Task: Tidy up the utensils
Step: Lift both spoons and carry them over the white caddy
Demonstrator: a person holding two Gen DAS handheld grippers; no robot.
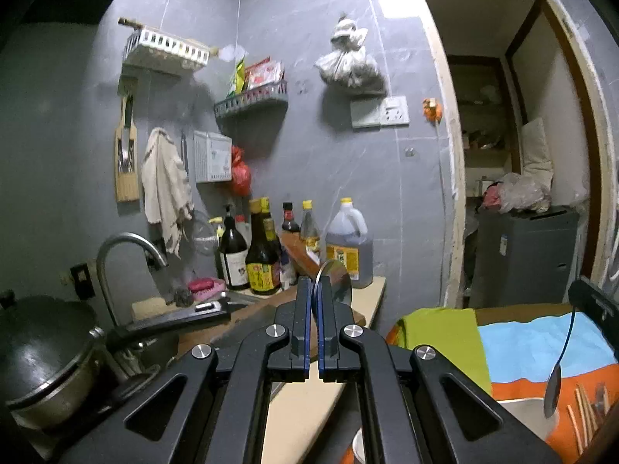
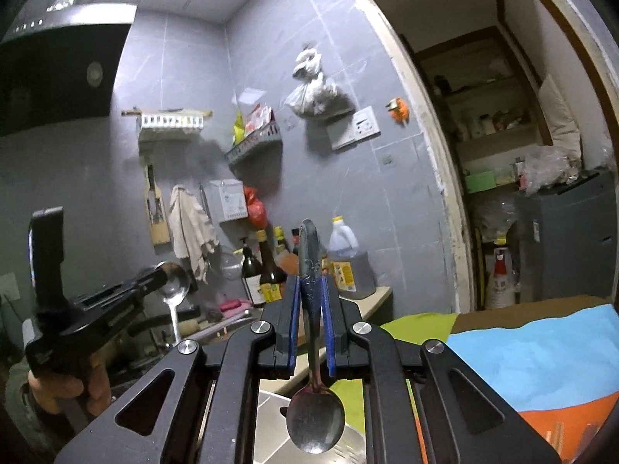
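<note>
My left gripper (image 1: 314, 284) is shut on a silver spoon (image 1: 336, 279), whose round bowl sticks up past the fingertips; in the right wrist view the same spoon (image 2: 175, 282) hangs handle-down from the left gripper (image 2: 156, 278). My right gripper (image 2: 309, 282) is shut on a blue-handled spoon (image 2: 315, 421), handle up between the blue pads, bowl hanging down toward the camera. It also shows in the left wrist view (image 1: 557, 371), at the right, under the right gripper (image 1: 580, 294). Both are held in the air.
A table with an orange, blue and green cloth (image 1: 541, 344) is at the right, with wooden chopsticks (image 1: 584, 413) and a white bowl (image 1: 530, 410) on it. Sauce bottles (image 1: 263, 255), an oil jug (image 1: 348, 243), a tap (image 1: 123, 255) and a pot (image 1: 42, 352) line the counter left.
</note>
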